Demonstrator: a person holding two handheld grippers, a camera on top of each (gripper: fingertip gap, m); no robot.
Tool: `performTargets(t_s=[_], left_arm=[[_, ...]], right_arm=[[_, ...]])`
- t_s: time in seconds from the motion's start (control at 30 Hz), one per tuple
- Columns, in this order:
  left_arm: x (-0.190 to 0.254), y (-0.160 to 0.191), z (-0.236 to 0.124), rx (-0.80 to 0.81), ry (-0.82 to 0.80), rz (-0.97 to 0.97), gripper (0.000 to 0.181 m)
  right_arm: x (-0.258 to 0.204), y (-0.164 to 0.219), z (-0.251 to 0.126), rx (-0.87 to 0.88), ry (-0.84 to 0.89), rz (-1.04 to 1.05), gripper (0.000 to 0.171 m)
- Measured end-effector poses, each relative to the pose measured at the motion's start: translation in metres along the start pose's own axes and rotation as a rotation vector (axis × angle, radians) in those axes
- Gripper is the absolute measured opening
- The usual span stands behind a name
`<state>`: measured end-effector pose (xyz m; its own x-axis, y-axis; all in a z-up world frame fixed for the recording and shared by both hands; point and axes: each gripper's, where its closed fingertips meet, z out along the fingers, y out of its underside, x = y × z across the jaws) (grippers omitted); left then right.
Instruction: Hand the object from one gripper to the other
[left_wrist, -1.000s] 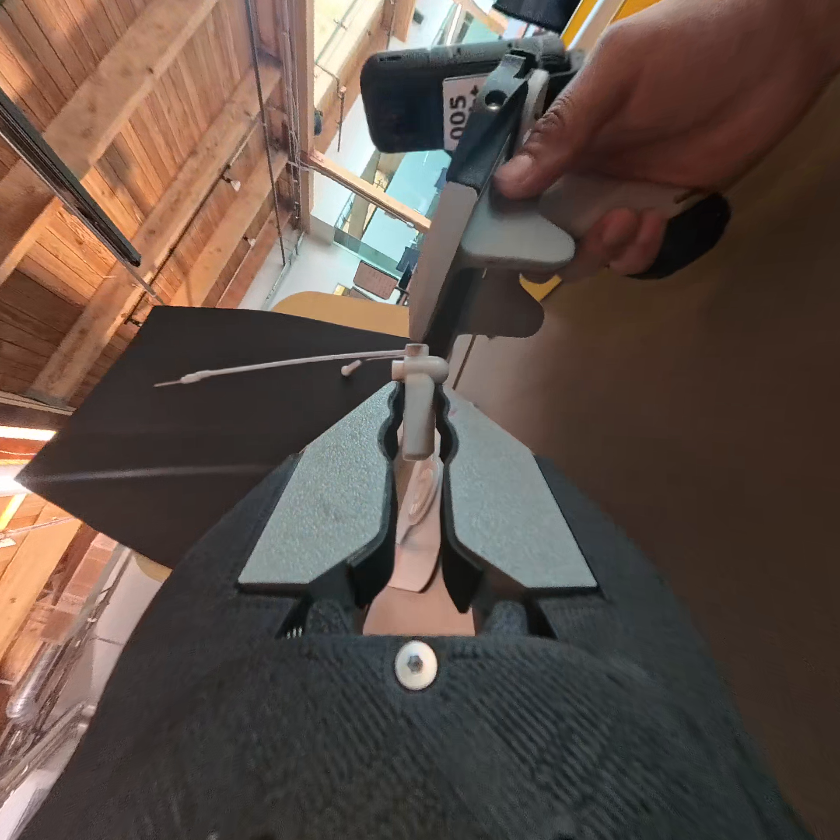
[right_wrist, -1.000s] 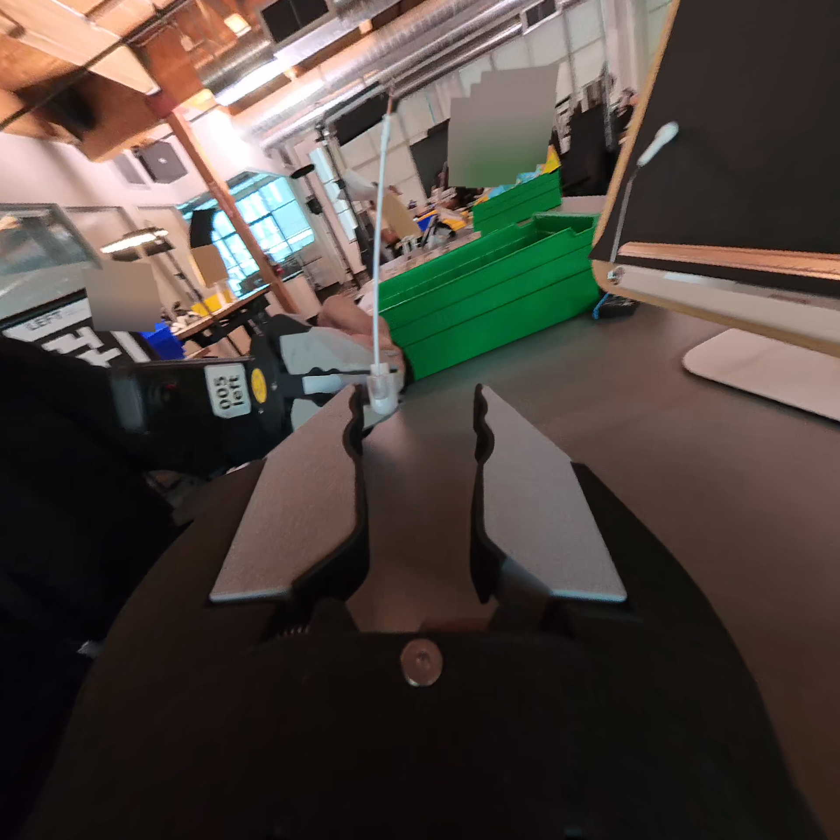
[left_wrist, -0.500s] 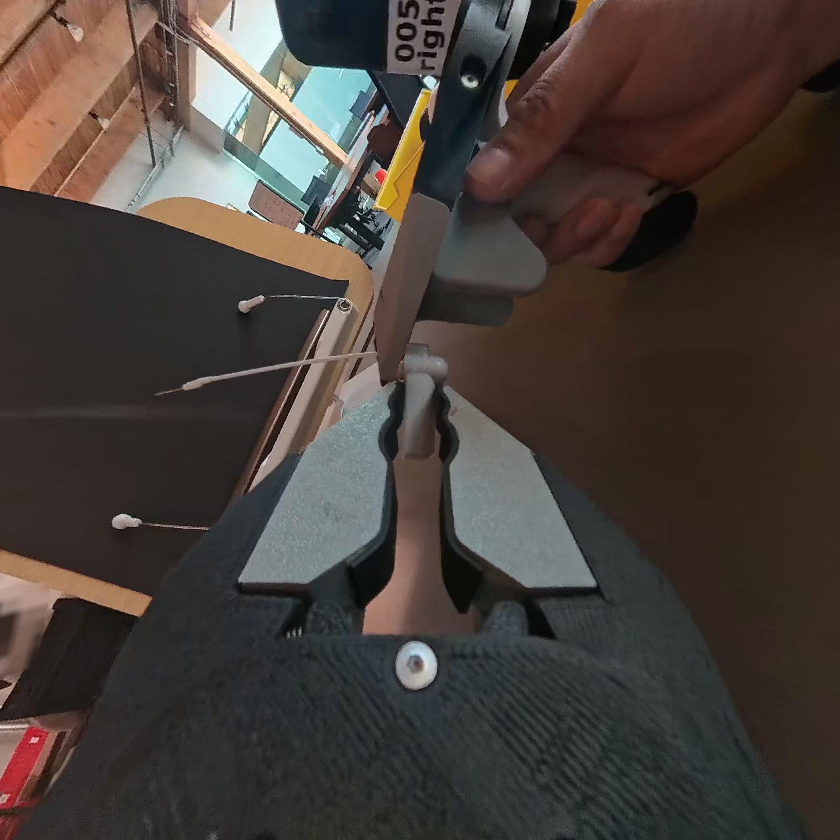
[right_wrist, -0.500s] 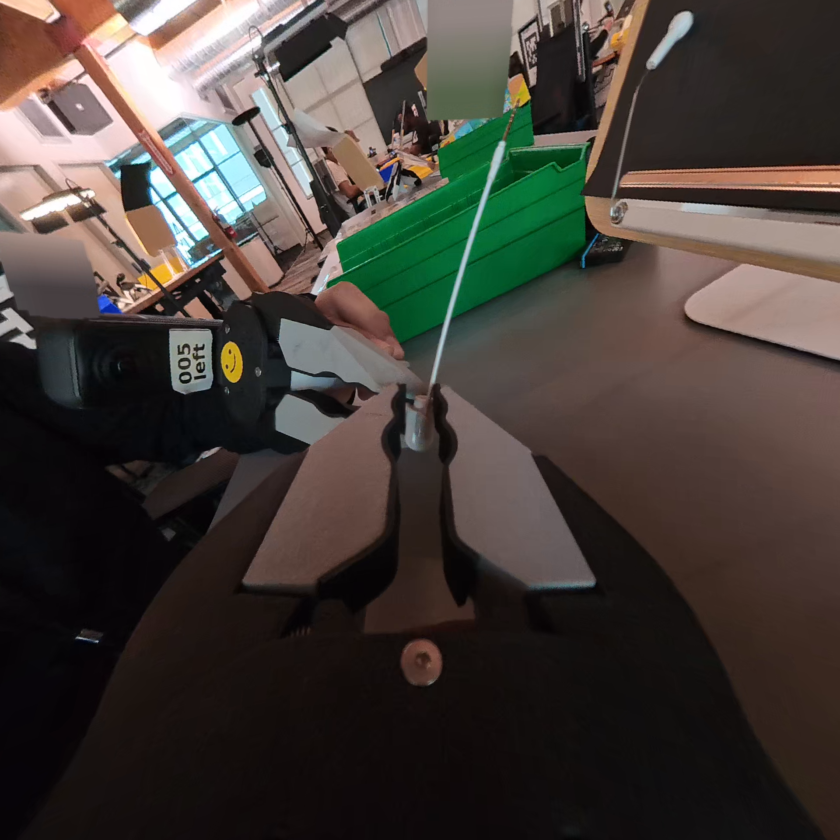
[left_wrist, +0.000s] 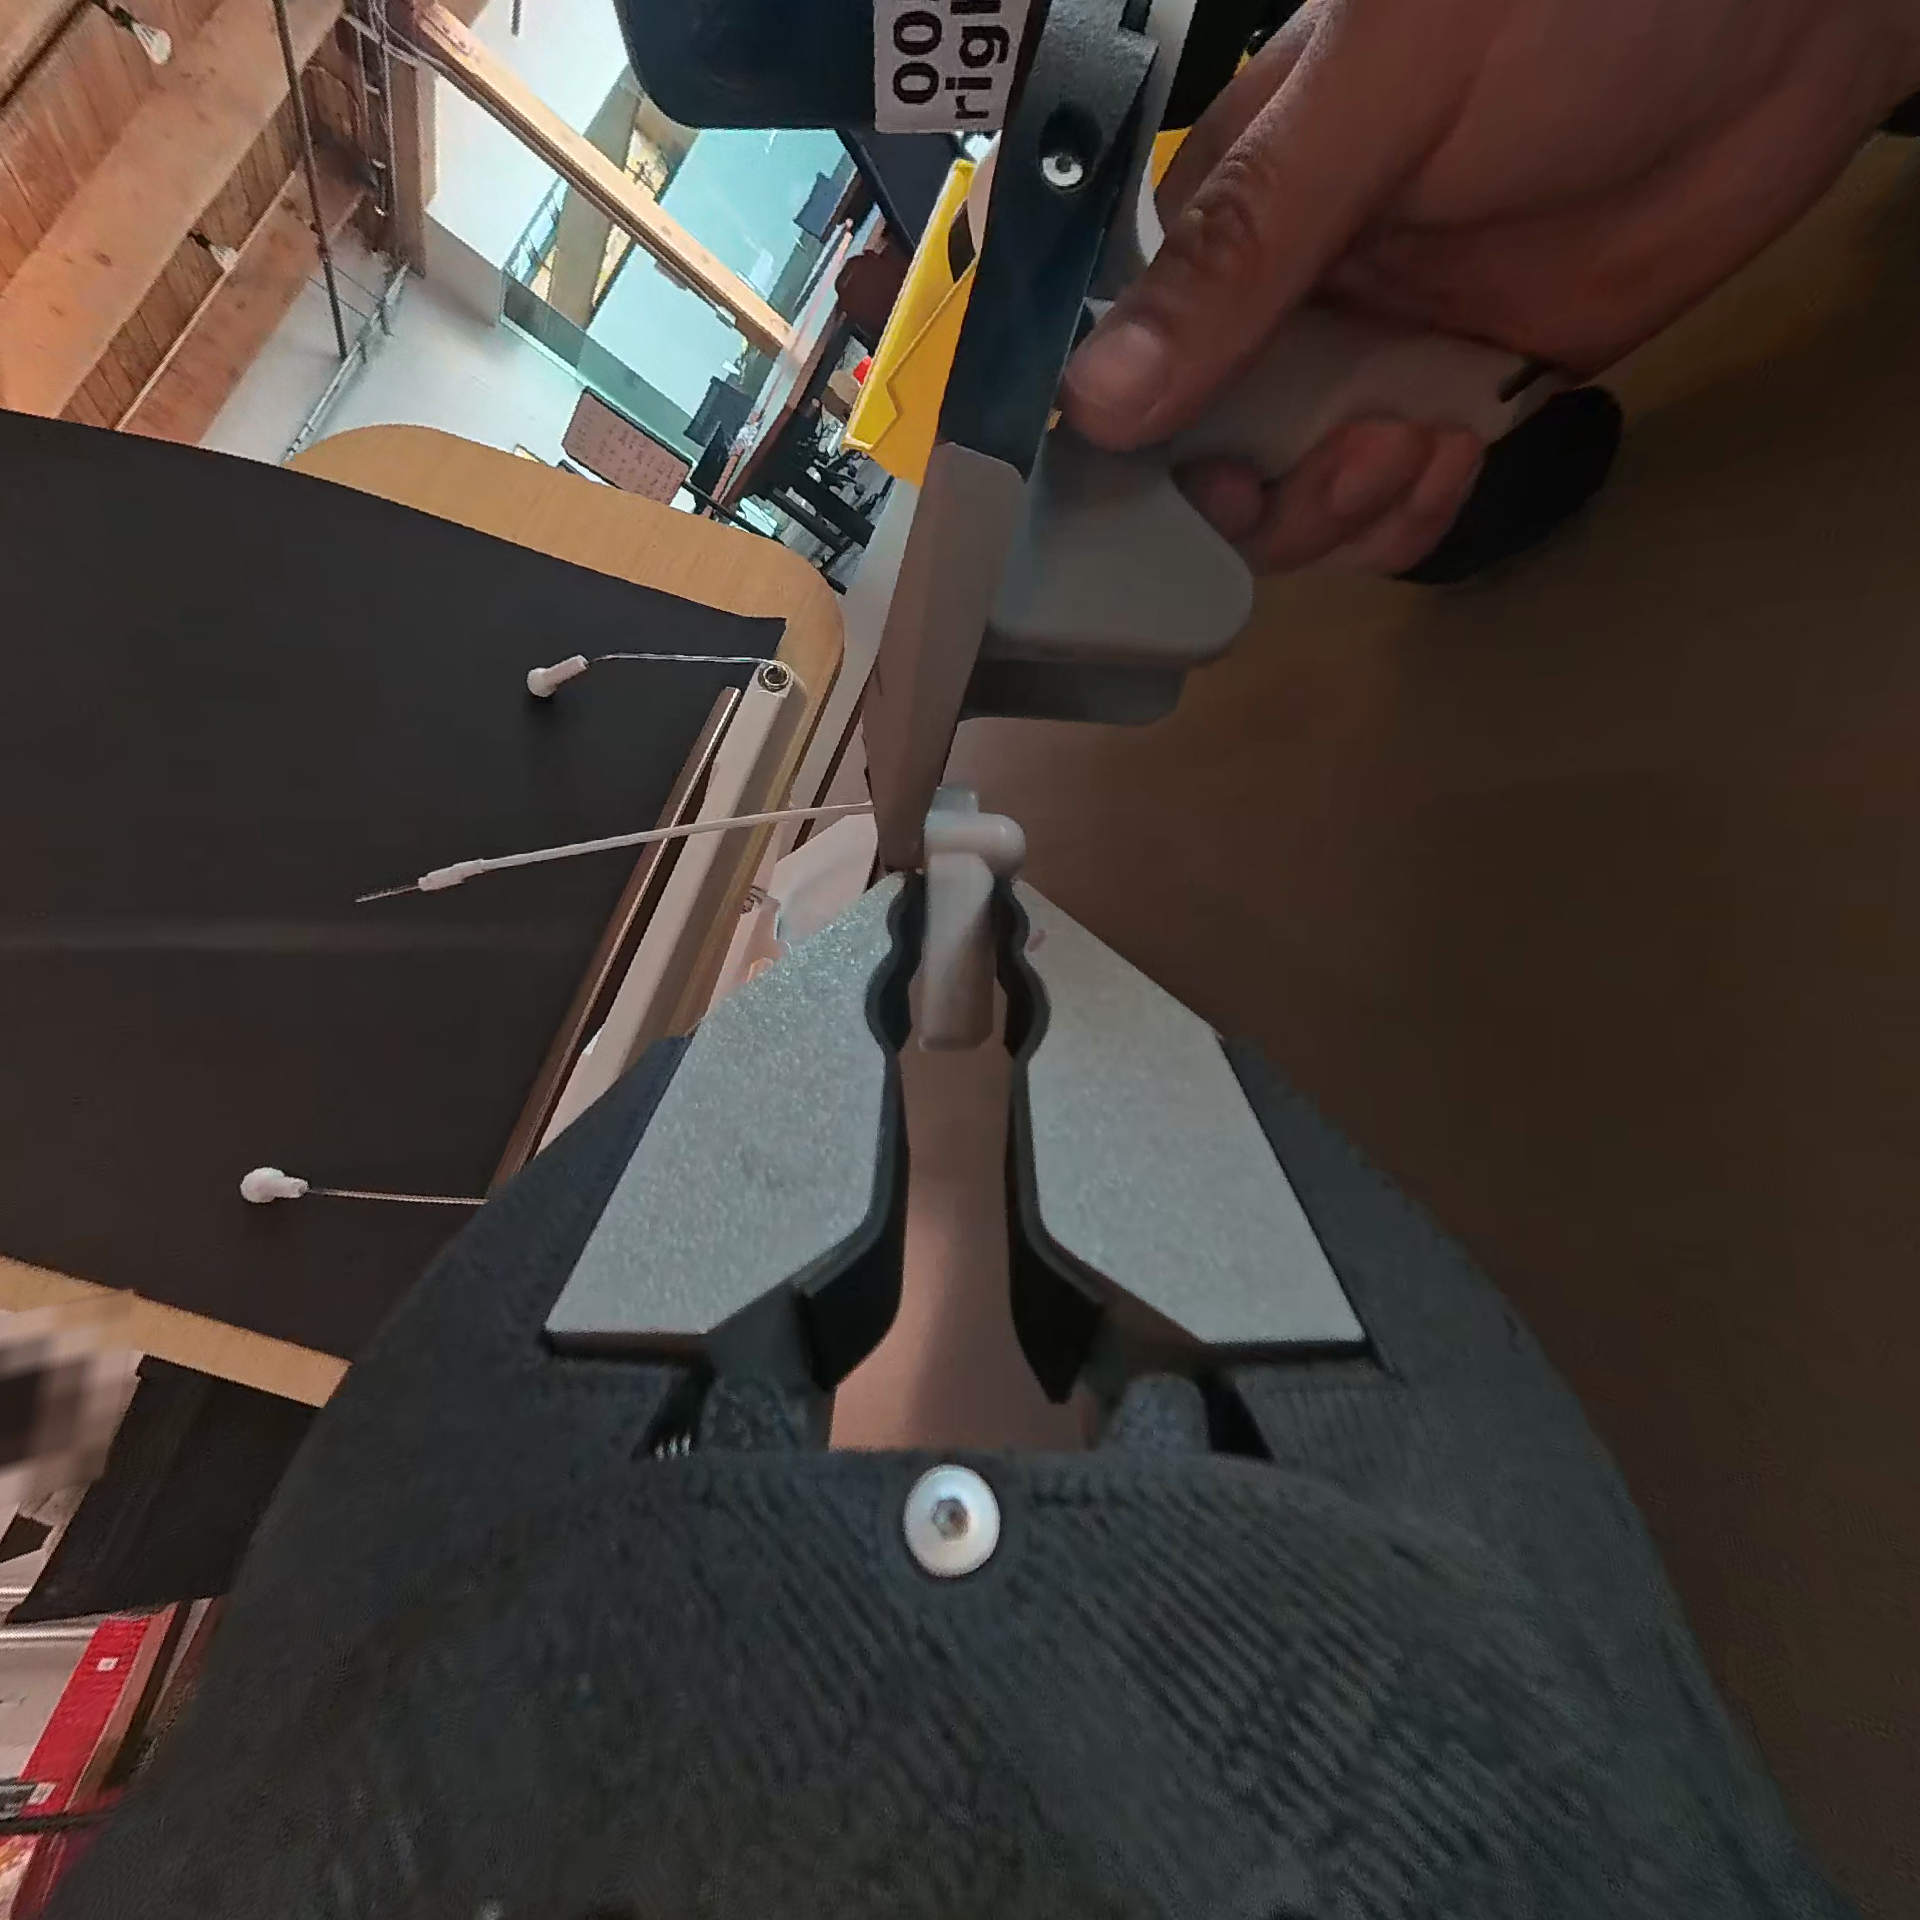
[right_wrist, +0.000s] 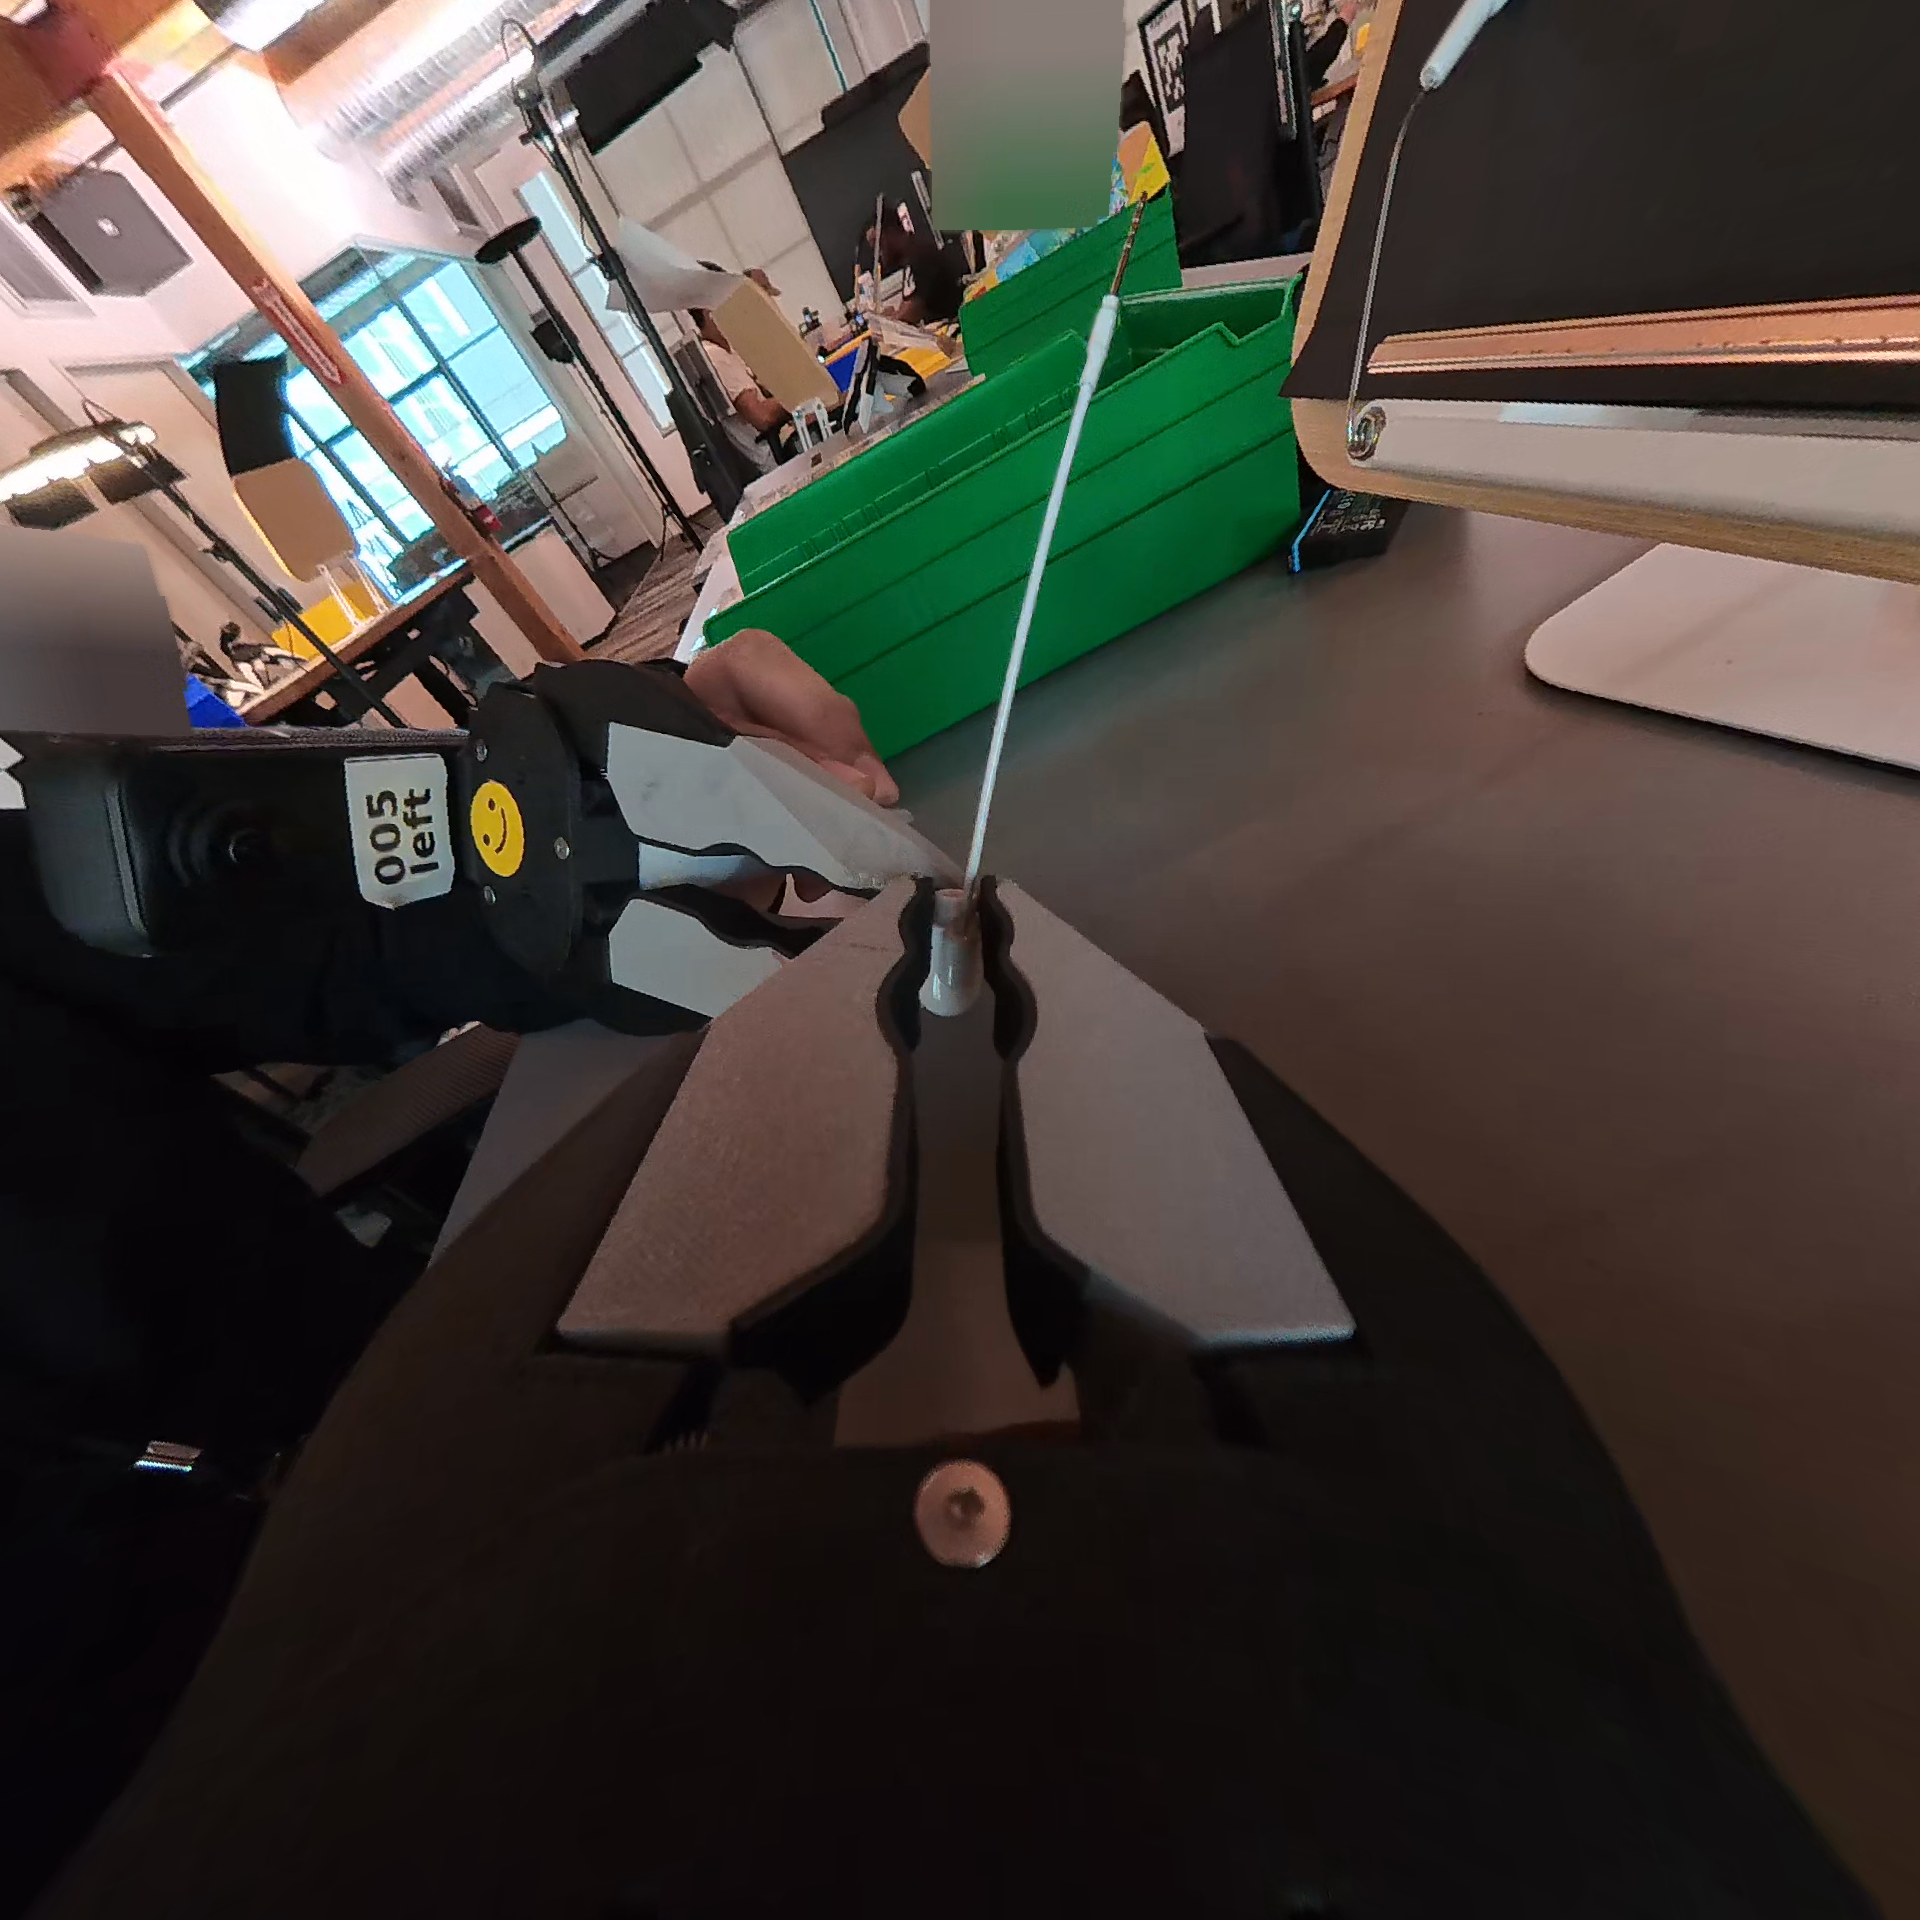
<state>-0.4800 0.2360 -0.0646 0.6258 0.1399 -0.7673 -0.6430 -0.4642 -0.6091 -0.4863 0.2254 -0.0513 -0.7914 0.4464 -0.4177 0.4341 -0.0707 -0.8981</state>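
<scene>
Both claws are now gripping the same small white plastic piece (left_wrist: 961, 935), a short peg with a crossbar at its top and a long thin white rod (left_wrist: 644, 847) running off sideways from it. A second ago the right gripper (right_wrist: 954, 940) was standing open just beside the piece; half a second ago it closed, and it is staying closed now, its notched tips pinching a stub of the piece with the rod (right_wrist: 1039, 582) slanting up toward the green bins (right_wrist: 997, 540) at the table's (right_wrist: 1455, 935) far edge. The left gripper (left_wrist: 956, 966) is still holding too, its jaws drawn in around the peg's shank. In the left wrist view the right gripper (left_wrist: 920, 748) is coming down from above, one finger tip meeting the piece at the crossbar, with a hand (left_wrist: 1455, 239) squeezing its trigger.

So the handover is sitting at its shared-grip point: the piece is hanging in the air above the table, carried by both tools. The likely next step is for the left claw to let go. How firmly the right tips are seated is hard to judge, since they are hiding most of the stub. If that hold is shallow, the long rod could lever the piece out once the left releases.
</scene>
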Motion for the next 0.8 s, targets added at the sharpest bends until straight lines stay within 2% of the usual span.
performTargets(t_s=[0.13,0.2,0.37,0.63,0.8], left_arm=[[-0.002,-0.001,0.0,0.008,-0.007,-0.009,0.011],[-0.006,0.0,-0.001,0.008,-0.022,-0.011,0.011],[-0.009,0.0,-0.003,0.022,-0.029,-0.032,0.011],[-0.006,-0.001,-0.003,0.022,-0.026,-0.024,0.011],[-0.007,-0.001,-0.002,0.024,-0.034,-0.052,0.011]], right_arm=[[0.0,-0.003,-0.002,0.014,0.003,-0.006,0.007],[0.003,-0.007,-0.006,0.04,0.007,0.013,0.014],[0.005,-0.01,-0.011,0.067,-0.014,0.056,0.014],[-0.003,0.01,0.003,-0.055,-0.029,0.014,0.01],[-0.003,0.01,0.003,-0.061,-0.007,-0.001,0.01]])
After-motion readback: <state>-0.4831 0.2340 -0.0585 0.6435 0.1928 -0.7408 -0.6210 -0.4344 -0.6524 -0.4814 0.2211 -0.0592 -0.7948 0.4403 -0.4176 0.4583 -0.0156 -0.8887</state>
